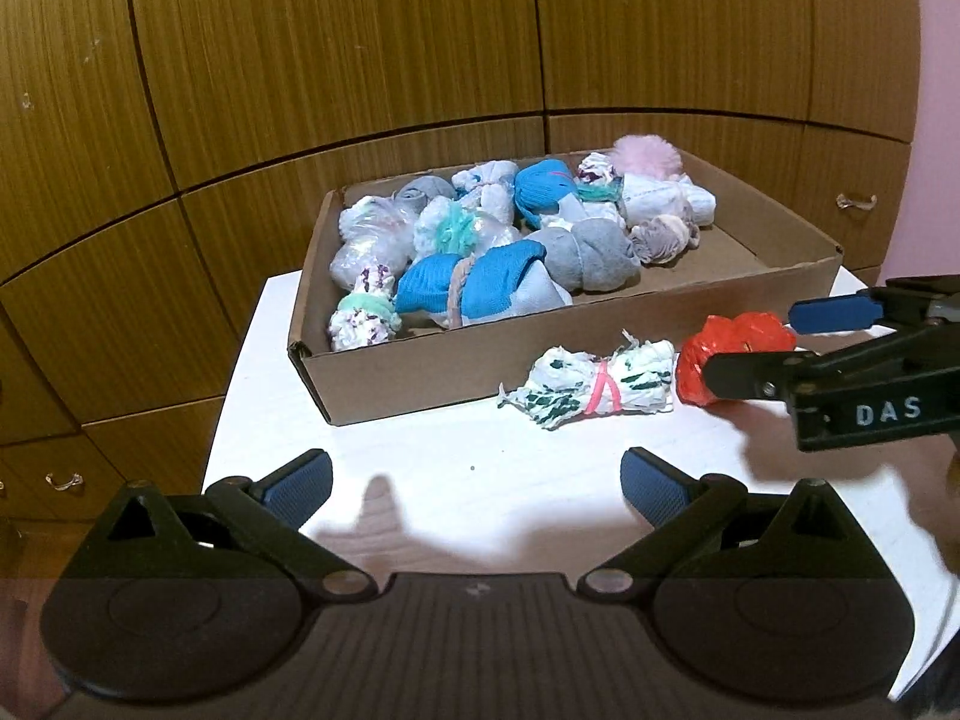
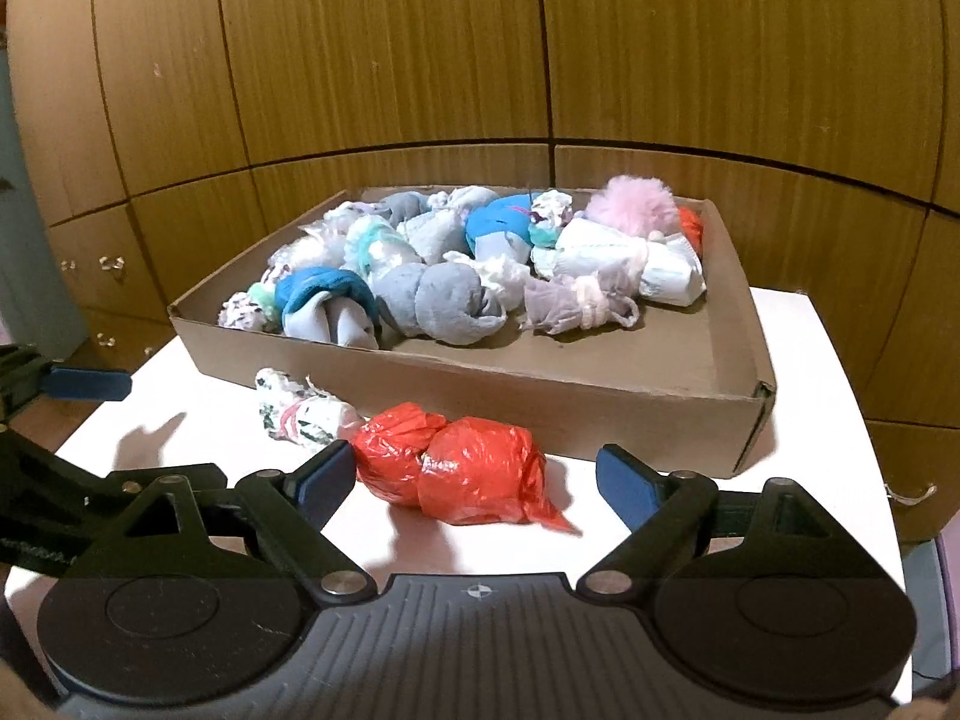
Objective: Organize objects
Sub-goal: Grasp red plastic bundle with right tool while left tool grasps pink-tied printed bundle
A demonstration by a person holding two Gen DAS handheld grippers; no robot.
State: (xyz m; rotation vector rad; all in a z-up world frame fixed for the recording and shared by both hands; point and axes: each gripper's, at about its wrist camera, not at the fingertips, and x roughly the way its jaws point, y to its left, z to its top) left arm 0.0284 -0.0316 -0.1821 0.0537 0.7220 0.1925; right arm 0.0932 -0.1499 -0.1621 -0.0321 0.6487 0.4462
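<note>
A shallow cardboard box [image 1: 420, 369] [image 2: 540, 402] sits on a white table [image 1: 384, 456] [image 2: 822, 396], filled with several rolled sock bundles in blue, grey, white and pink. In front of it lie a white, green-patterned bundle [image 1: 591, 384] [image 2: 300, 414] tied with a pink band and a red plastic-wrapped bundle [image 1: 735, 339] [image 2: 462, 468]. My right gripper [image 1: 750, 342] [image 2: 477, 474] is open with the red bundle between its fingers; the left pad is close to it, the right pad stands apart. My left gripper [image 1: 474, 480] is open over bare table, short of the white bundle. One of its blue pads [image 2: 90, 384] shows at the left edge.
Brown wooden cabinet fronts [image 1: 360, 90] [image 2: 660, 60] with small drawer handles [image 1: 855, 201] rise right behind the table. The table's left edge [image 1: 231, 384] lies close to the box. A strip of box floor [image 2: 678, 348] on the right holds no bundles.
</note>
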